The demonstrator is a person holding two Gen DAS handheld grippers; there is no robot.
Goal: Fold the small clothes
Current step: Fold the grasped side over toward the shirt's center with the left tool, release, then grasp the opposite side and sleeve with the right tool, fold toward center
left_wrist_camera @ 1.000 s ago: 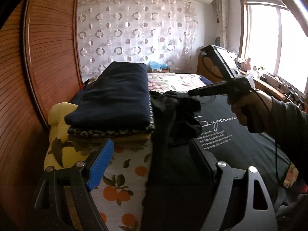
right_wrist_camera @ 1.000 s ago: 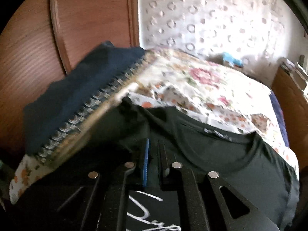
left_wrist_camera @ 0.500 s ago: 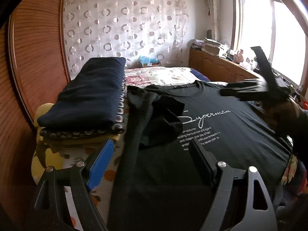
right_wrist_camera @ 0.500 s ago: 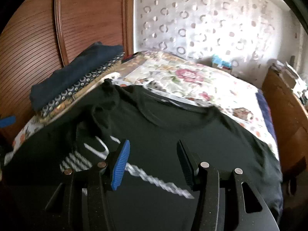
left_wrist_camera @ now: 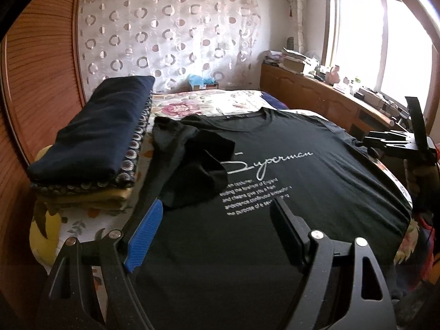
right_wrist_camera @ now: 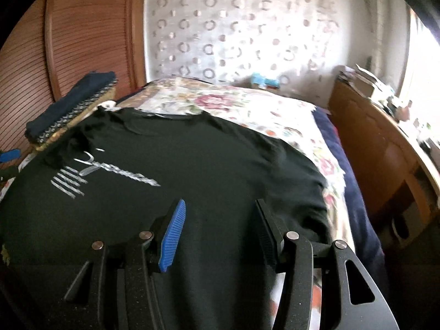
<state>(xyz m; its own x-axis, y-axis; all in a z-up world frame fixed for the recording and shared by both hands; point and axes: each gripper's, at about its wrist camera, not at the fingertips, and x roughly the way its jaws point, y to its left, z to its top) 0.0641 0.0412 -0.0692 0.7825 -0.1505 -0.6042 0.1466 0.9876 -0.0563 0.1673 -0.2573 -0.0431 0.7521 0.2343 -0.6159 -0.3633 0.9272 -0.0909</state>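
On the flowered bed lies the black T-shirt, spread face up with its white lettering showing, and one sleeve is folded in over the chest. It looks like thin, soft cloth, light and limp, so I think it will sag and wrinkle if lifted by one point; the better places to take it are the outer sleeve seam and the hem edge. The left gripper hovers over the lower part with jaws wide and nothing between them. The right gripper stands half open, also empty, its jaws having just parted. Beside the shirt, near the wooden headboard, sits a stack of folded clothes.
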